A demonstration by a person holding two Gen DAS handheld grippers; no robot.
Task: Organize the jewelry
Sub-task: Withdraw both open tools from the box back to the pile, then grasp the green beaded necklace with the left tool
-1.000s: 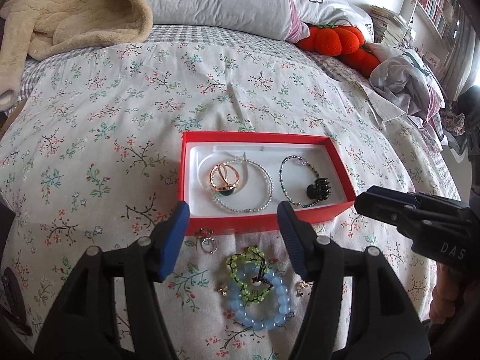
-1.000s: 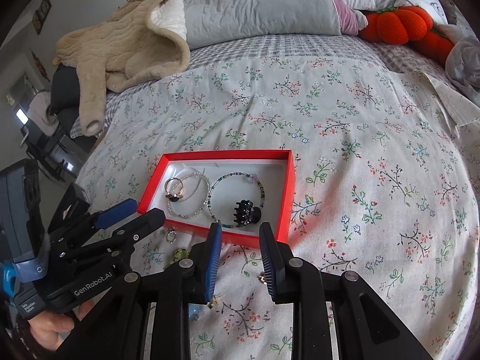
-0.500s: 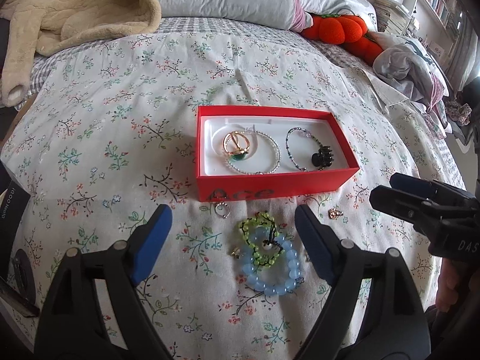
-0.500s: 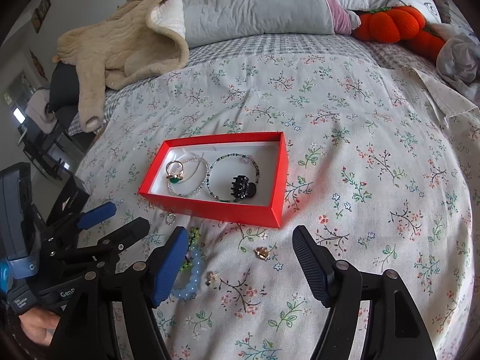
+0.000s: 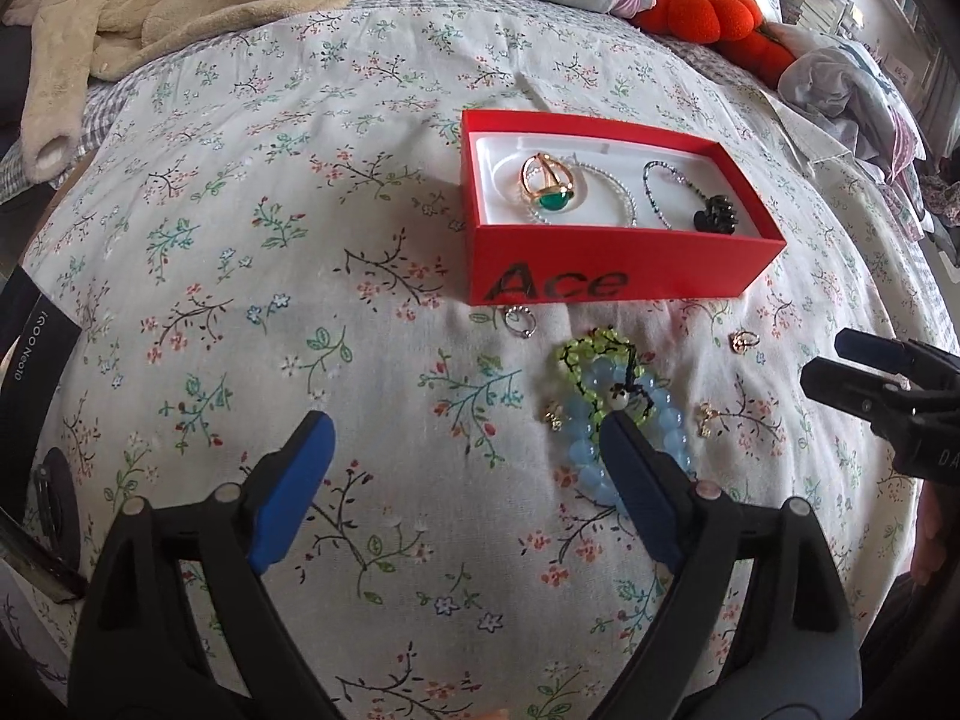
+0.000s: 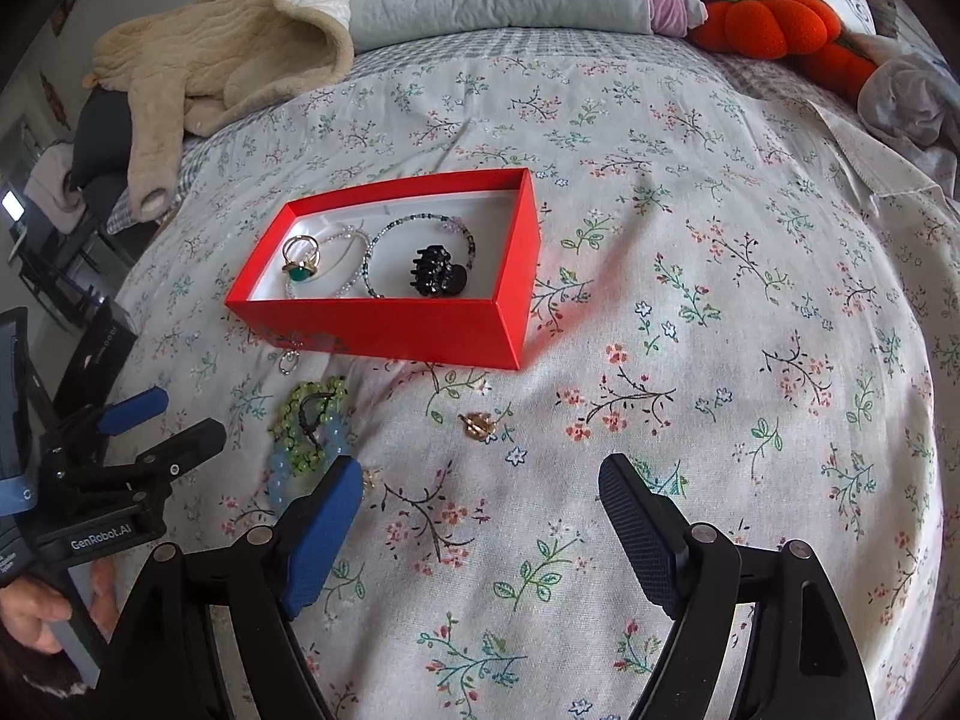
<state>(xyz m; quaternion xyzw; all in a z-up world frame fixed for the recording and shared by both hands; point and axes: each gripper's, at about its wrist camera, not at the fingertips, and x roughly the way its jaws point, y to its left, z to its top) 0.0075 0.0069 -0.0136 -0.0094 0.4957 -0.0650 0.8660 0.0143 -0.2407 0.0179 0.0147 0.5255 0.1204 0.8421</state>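
Observation:
A red box on the floral bedspread holds a gold ring with a green stone, two thin beaded bracelets and a black hair claw. In front of it lie a silver ring, a green bead bracelet on a blue bead bracelet, and a small gold earring. My left gripper hovers near the blue beads, jaws opening, nothing between them. My right gripper hangs just short of the gold earring, jaws also opening and empty.
Two more tiny gold pieces lie beside the bead bracelets. A beige blanket, pillows and an orange plush pumpkin lie at the head of the bed. A dark phone box sits at the left edge, crumpled clothes at the right.
Both grippers drew back from the red box and sank toward the bedspread. Their jaws spread from fairly narrow to wide. The loose jewelry now shows between and ahead of the fingers.

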